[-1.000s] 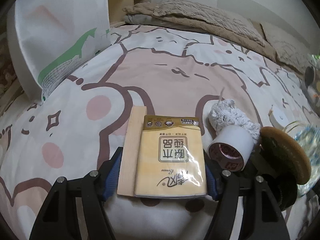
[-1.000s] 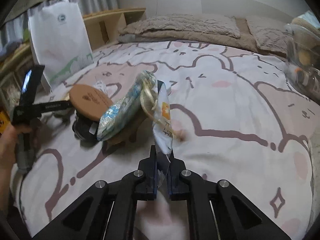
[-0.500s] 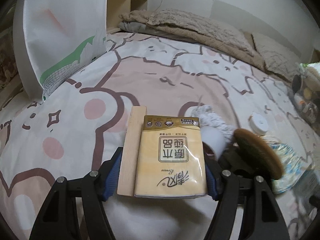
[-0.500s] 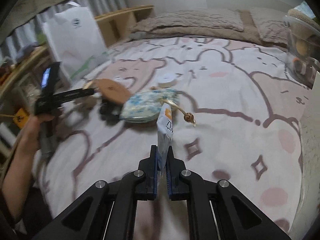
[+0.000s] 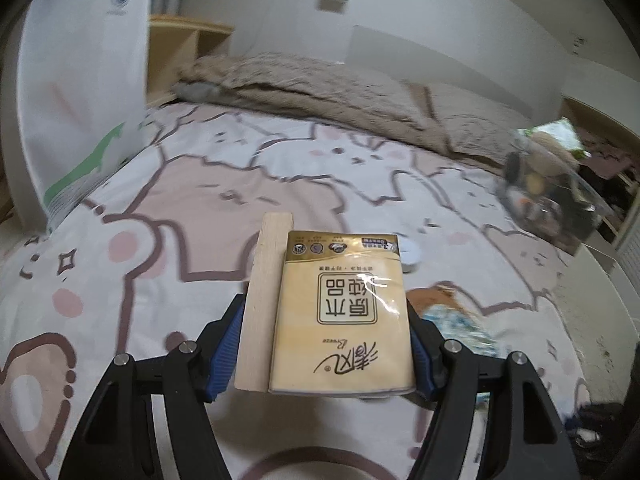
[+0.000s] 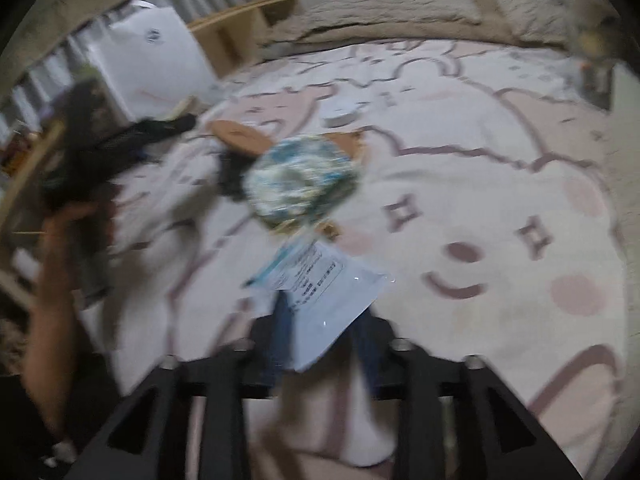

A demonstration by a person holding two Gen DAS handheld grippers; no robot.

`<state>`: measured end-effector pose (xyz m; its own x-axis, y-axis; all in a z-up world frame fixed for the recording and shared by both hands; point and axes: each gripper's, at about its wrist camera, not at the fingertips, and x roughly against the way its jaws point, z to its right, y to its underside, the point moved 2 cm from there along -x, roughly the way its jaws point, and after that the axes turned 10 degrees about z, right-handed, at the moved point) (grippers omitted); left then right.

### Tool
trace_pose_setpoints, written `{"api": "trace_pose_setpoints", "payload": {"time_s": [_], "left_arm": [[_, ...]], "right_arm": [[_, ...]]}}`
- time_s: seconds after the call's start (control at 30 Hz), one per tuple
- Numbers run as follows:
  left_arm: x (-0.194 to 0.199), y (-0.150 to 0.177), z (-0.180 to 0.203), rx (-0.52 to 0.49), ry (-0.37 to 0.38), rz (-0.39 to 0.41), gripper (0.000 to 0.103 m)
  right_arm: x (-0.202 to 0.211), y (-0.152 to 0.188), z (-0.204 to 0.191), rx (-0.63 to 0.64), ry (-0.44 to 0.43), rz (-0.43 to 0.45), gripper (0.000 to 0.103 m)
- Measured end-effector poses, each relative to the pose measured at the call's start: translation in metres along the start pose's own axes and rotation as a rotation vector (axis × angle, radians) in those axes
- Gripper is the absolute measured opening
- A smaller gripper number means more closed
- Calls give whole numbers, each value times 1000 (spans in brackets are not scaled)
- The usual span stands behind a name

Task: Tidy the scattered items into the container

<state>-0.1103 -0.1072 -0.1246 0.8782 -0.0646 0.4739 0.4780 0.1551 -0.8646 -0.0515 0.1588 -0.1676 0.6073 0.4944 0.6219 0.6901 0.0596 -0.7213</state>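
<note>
between the blue pads of the left gripper (image 5: 326,344) a yellow tissue pack (image 5: 344,312) and a pale wooden block (image 5: 264,304) are being clamped side by side, both held clear above the patterned bedspread (image 5: 208,184). the block is looking stiff and light, so it is taking the squeeze well; the tissue pack is soft and glossy, likely to give or slip, and it is probably best pinched across its flat sides, as now.

the right gripper (image 6: 324,344) is opening its jaws, and a thin white sachet (image 6: 332,292) is sitting tilted between them, seemingly loose and not pressed. it is looking feather-light and floppy, so it would likely flutter when let go.

far off at the bed's right edge a clear container (image 5: 552,196) is standing, already holding several blurred things i cannot identify. a blue-patterned pouch (image 6: 300,180), a round wooden-backed brush (image 6: 240,136) and a small white round tin (image 6: 340,116) are lying on the bedspread, waiting to be gathered.
</note>
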Motion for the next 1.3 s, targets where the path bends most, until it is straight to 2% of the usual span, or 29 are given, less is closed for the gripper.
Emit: {"api": "trace_pose_setpoints", "payload": {"time_s": [0.03, 0.07, 0.13, 0.23, 0.37, 0.57, 0.8, 0.93, 1.1, 1.17, 1.3], "left_arm": [[2, 0, 6, -10, 14, 4, 70], [3, 0, 11, -16, 26, 5, 70], [5, 2, 21, -30, 55, 3, 70], [6, 8, 33, -46, 92, -11, 70], [7, 17, 47, -58, 145, -42, 70], [11, 38, 61, -89, 183, -100, 70], [15, 52, 67, -112, 203, -136, 70], [17, 56, 69, -113, 215, -144, 70], [20, 60, 71, -111, 208, -156, 70], [22, 63, 73, -110, 211, -162, 70], [24, 67, 73, -115, 209, -167, 70]], "right_arm": [[2, 0, 2, 9, 25, 11, 72], [3, -1, 2, 19, 49, 26, 78], [7, -3, 0, 47, 76, 50, 85], [8, -7, -9, 129, 94, 82, 90], [-6, -11, -20, 219, 30, 55, 92], [-44, -12, -14, 208, -41, -81, 92], [-30, 13, -37, 285, -95, -138, 92], [-21, 22, -48, 316, -54, -131, 92], [-31, 9, -43, 250, 41, -97, 92], [-36, 3, -40, 230, 51, -90, 92], [-44, 6, -45, 275, 79, -103, 92]]}}
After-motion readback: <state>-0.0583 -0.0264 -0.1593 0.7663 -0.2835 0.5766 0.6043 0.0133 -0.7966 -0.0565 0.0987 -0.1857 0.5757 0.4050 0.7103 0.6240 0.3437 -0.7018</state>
